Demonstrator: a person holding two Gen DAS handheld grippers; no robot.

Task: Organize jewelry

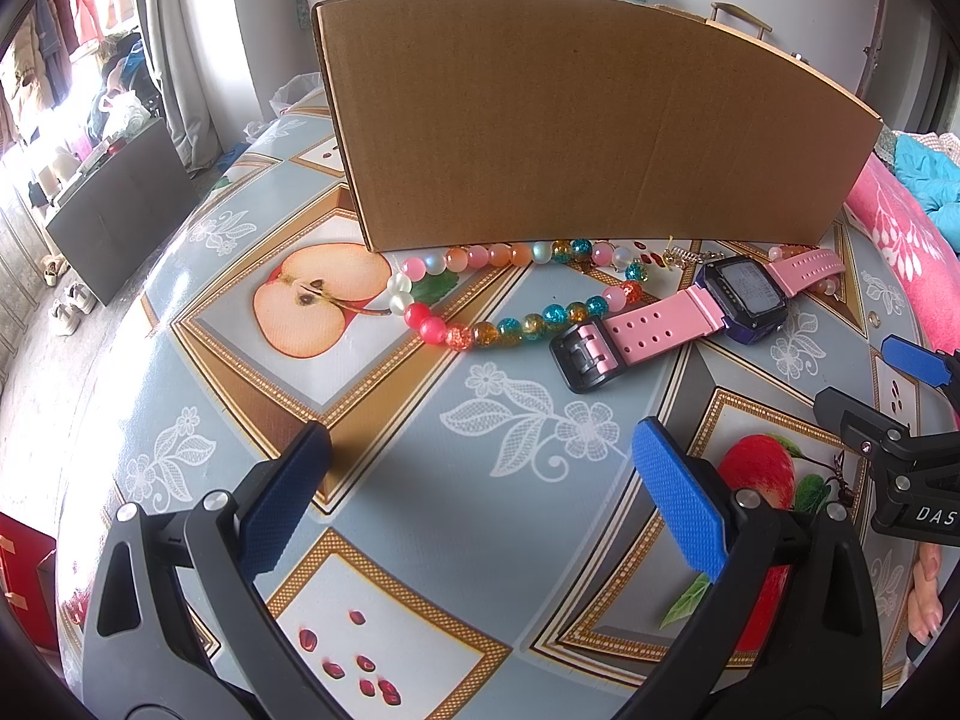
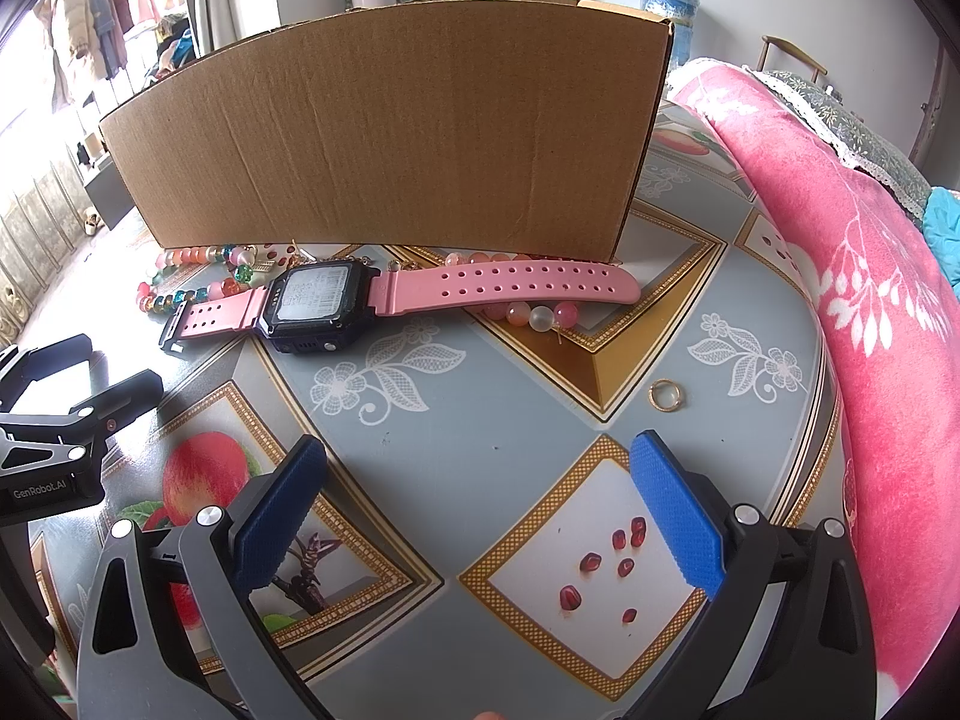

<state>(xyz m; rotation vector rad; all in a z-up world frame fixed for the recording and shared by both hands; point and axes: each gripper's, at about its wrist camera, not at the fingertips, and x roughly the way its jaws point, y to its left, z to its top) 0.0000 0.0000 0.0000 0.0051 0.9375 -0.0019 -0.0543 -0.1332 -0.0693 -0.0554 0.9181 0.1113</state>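
Both tongs, left tongs and right tongs, hover released, empty, above the table.

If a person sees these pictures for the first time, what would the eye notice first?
Probably the tall cardboard box standing at the back of the table. Next, the pink watch lying flat just in front of it, with the colourful bead string looped on its left. A small gold ring lies alone nearer the right gripper; both grippers are open and empty.
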